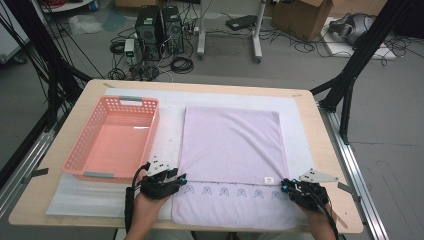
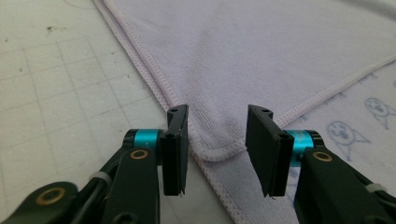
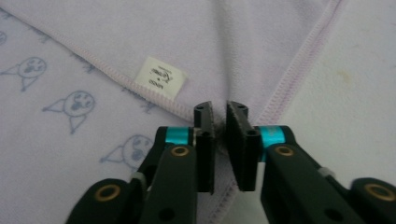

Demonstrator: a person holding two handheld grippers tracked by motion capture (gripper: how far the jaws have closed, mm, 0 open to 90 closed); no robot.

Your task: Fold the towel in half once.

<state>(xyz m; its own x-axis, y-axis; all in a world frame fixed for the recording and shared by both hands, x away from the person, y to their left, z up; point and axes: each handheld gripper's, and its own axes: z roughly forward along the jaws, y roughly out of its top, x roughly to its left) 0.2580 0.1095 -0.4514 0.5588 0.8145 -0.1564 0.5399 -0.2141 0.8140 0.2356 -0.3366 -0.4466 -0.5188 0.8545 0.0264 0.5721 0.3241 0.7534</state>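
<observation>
High view: a lilac towel (image 1: 231, 145) lies flat on a white mat (image 1: 170, 125) on the wooden table (image 1: 320, 150), its upper layer folded toward the person so that a strip with printed figures shows along the near edge. A pink basket (image 1: 90, 145) stands on the mat just to the left of the towel, apart from it. The left gripper (image 1: 181, 178) sits at the near left corner of the folded layer; the right gripper (image 1: 285, 186) sits at the near right corner, beside a small white label (image 1: 269, 179). A hand holds each gripper from the bottom edge.

Left gripper view: the left gripper (image 2: 217, 154) has its jaws apart, one on each side of the rounded corner of the towel (image 2: 261, 51). The pads do not press the cloth; a clear gap shows on both sides of the hem. Gridded mat (image 2: 51, 93) lies to the left.

Right gripper view: the right gripper (image 3: 219, 135) has its jaws drawn together on the towel (image 3: 233, 42), with a pinch of cloth at the folded layer's corner clamped between the pads. The cloth puckers upward from the pinch. The label (image 3: 161, 77) lies just left of the jaws, sewn at the hem; printed figures show on the lower layer.
</observation>
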